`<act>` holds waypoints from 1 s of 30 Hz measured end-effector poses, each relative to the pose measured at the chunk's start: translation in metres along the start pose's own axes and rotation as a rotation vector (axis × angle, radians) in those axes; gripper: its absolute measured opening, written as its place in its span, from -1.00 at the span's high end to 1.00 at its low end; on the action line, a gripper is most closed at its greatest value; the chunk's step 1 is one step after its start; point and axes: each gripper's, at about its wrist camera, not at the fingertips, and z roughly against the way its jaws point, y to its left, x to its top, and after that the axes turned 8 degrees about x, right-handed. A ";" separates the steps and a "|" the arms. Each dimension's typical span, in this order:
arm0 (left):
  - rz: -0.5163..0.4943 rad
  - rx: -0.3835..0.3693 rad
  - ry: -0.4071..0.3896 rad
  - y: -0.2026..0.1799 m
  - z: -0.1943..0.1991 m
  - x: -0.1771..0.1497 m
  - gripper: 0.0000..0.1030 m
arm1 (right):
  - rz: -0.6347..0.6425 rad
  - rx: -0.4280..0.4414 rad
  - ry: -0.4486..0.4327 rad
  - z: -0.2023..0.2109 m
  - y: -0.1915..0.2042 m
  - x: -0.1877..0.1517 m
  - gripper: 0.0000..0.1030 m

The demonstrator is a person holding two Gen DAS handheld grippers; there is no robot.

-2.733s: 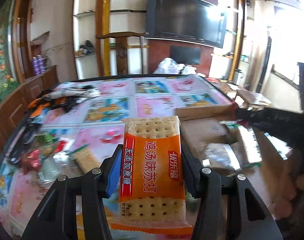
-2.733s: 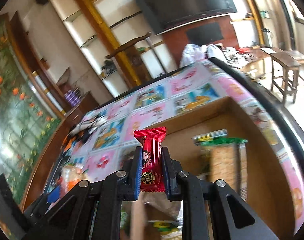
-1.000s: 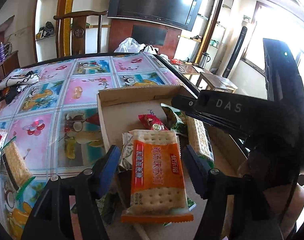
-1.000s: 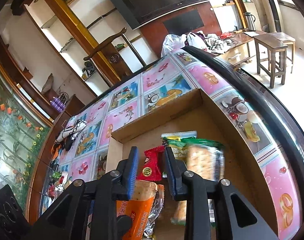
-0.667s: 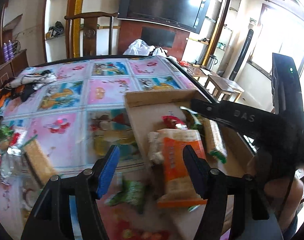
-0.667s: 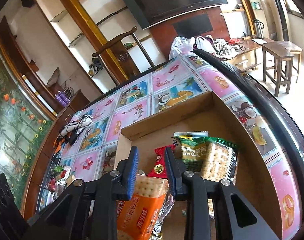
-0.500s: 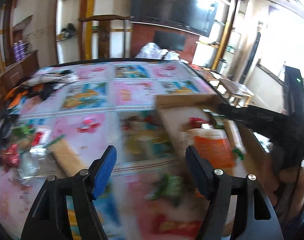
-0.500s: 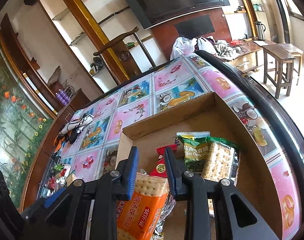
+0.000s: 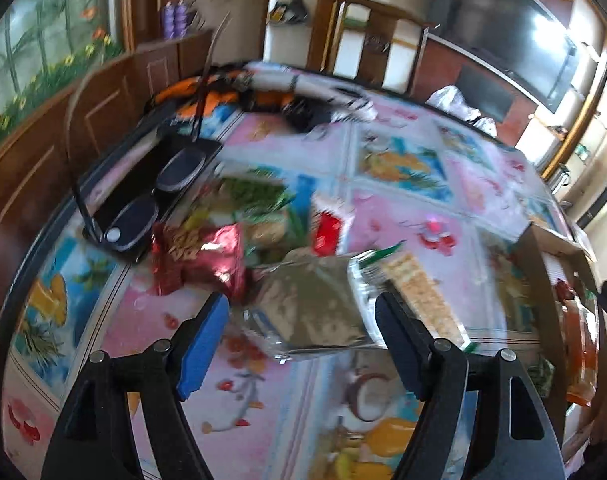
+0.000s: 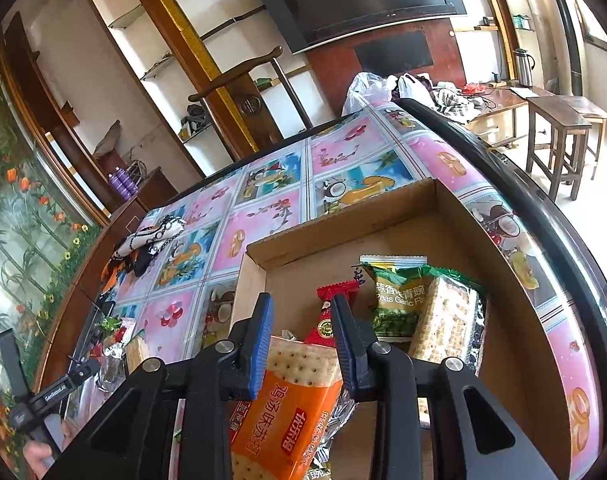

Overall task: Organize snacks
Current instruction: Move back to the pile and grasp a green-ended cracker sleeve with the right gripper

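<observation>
Fruit-print tablecloth (image 9: 403,176), snacks split between a loose pile and a box.

Left gripper (image 9: 299,328) hangs with jaws spread wide and empty over the blurred pile: a silver pack (image 9: 315,312) between the fingers, a cracker pack (image 9: 419,296) and a red bag (image 9: 207,256) beside it. Right gripper (image 10: 303,328) is parted too, holding nothing, above the box (image 10: 523,360), where an orange cracker pack (image 10: 283,416), red sachet (image 10: 331,312) and pea bag (image 10: 395,296) lie.
</observation>
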 end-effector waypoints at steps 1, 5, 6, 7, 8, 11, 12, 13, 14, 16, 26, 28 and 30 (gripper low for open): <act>0.004 0.001 0.014 0.000 -0.003 0.000 -0.48 | 0.000 0.000 0.001 0.000 0.000 0.000 0.39; -0.009 0.017 0.028 -0.006 -0.012 0.001 -0.54 | 0.006 0.007 0.002 0.000 0.002 -0.002 0.38; -0.014 0.019 0.030 -0.007 -0.015 0.002 -0.55 | 0.009 0.009 0.002 0.000 0.003 -0.002 0.38; -0.019 0.023 0.033 -0.009 -0.018 0.002 -0.60 | 0.012 0.009 0.002 0.000 0.003 -0.002 0.38; -0.024 0.034 0.028 -0.010 -0.020 0.002 -0.61 | 0.013 0.010 0.001 0.000 0.004 -0.003 0.38; -0.040 0.049 0.011 -0.013 -0.023 0.001 -0.61 | 0.021 0.017 0.004 0.000 0.006 -0.004 0.38; -0.050 0.057 0.005 -0.015 -0.023 0.001 -0.61 | 0.025 0.021 0.005 0.000 0.007 -0.004 0.38; -0.055 0.062 -0.001 -0.015 -0.023 0.000 -0.61 | 0.028 0.024 0.005 0.000 0.008 -0.004 0.37; -0.059 0.063 -0.006 -0.016 -0.022 0.000 -0.56 | 0.034 0.030 0.006 0.000 0.010 -0.004 0.35; -0.063 0.058 -0.008 -0.016 -0.021 -0.001 -0.42 | 0.050 0.042 0.010 0.000 0.015 -0.006 0.32; -0.078 0.056 -0.024 -0.015 -0.012 -0.002 -0.12 | 0.250 0.123 0.058 -0.008 0.067 -0.029 0.27; -0.075 0.053 -0.015 -0.014 -0.013 -0.001 -0.12 | 0.287 0.148 0.068 -0.009 0.077 -0.035 0.08; -0.075 0.054 -0.010 -0.013 -0.014 -0.001 -0.15 | 0.326 0.170 0.081 -0.011 0.088 -0.041 0.00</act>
